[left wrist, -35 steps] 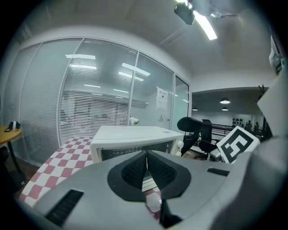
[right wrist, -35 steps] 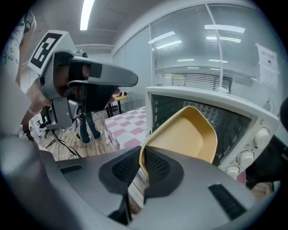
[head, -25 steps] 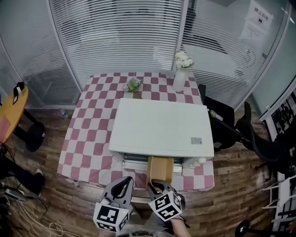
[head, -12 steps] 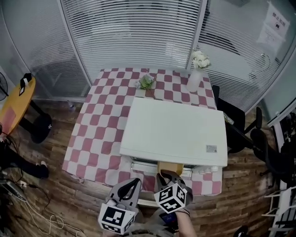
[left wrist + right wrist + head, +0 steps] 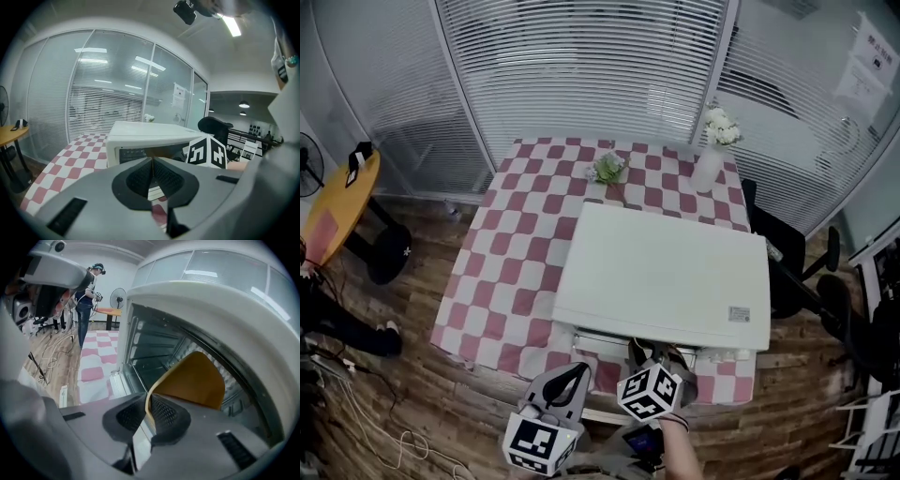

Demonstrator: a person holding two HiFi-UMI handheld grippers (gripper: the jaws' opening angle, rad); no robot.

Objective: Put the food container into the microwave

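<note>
The white microwave (image 5: 661,277) stands on the checkered table (image 5: 520,272), its front opening facing me. In the right gripper view the tan food container (image 5: 192,378) sits inside the microwave cavity (image 5: 154,357), tilted, with my right gripper (image 5: 149,401) shut on its near rim. From the head view the container is hidden under the microwave's top, and the right gripper (image 5: 654,361) is at the opening. My left gripper (image 5: 570,373) hangs just left of it in front of the table edge, jaws shut (image 5: 152,161) on nothing. The left gripper view shows the microwave (image 5: 140,136) and the right gripper's marker cube (image 5: 208,151).
A vase of white flowers (image 5: 712,159) and a small green plant (image 5: 607,169) stand at the table's far edge. A yellow round table (image 5: 337,206) is at left, a black chair (image 5: 797,272) at right. A person (image 5: 86,296) stands by a fan (image 5: 119,294).
My right gripper has pushed the container forward into the microwave, so it has gone from the head view. The head camera has shifted too. The left gripper has stayed shut in place.
</note>
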